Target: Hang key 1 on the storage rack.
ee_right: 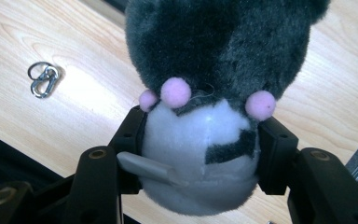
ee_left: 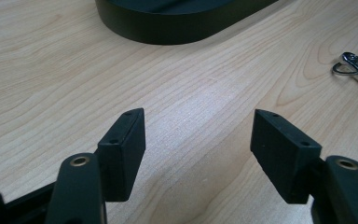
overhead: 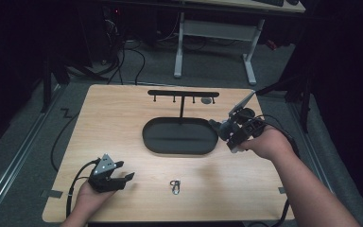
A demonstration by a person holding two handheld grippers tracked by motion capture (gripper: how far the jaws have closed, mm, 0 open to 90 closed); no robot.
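The right hand-held gripper (ee_right: 200, 154) already clamps the plush toy (ee_right: 214, 93) just right of the black tray (overhead: 179, 136), hanging it remains, while the left hand-held gripper (ee_left: 198, 144) waits open.

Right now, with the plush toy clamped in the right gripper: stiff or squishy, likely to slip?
The plush toy is probably soft: its white part bulges between the right gripper pads. Likely light for its bulk. The fuzzy pile should resist slipping, though the free dark end may flop.
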